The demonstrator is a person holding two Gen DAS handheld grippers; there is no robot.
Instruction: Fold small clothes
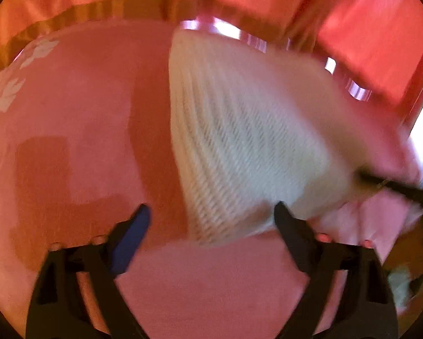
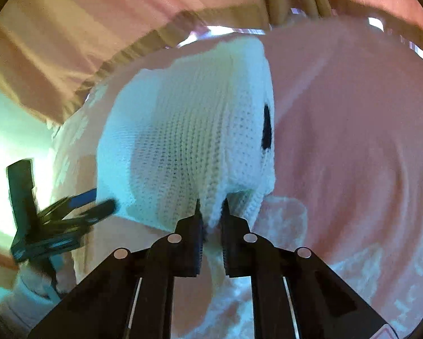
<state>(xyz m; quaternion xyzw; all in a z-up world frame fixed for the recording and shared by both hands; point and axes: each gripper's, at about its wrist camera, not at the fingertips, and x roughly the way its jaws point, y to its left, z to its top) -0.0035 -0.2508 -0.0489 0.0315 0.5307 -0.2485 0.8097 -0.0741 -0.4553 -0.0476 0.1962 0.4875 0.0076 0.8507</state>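
Observation:
A small white knitted garment (image 1: 239,130) lies on a pink bedsheet (image 1: 78,107). In the right wrist view the garment (image 2: 183,141) shows a black patch near its right edge. My right gripper (image 2: 211,206) is shut on the garment's near edge, with the knit bunched between the fingers. My left gripper (image 1: 211,212) is open, its fingers spread wide over the garment's near corner and holding nothing. The left gripper also shows in the right wrist view (image 2: 92,200), at the garment's left edge. The right gripper's tip shows at the right edge of the left wrist view (image 1: 394,183).
The pink sheet (image 2: 352,141) has a white floral print at its edges. A striped brown headboard (image 1: 98,11) runs along the far side, with reddish curtains (image 1: 366,42) behind. The bed's edge falls away at the left in the right wrist view.

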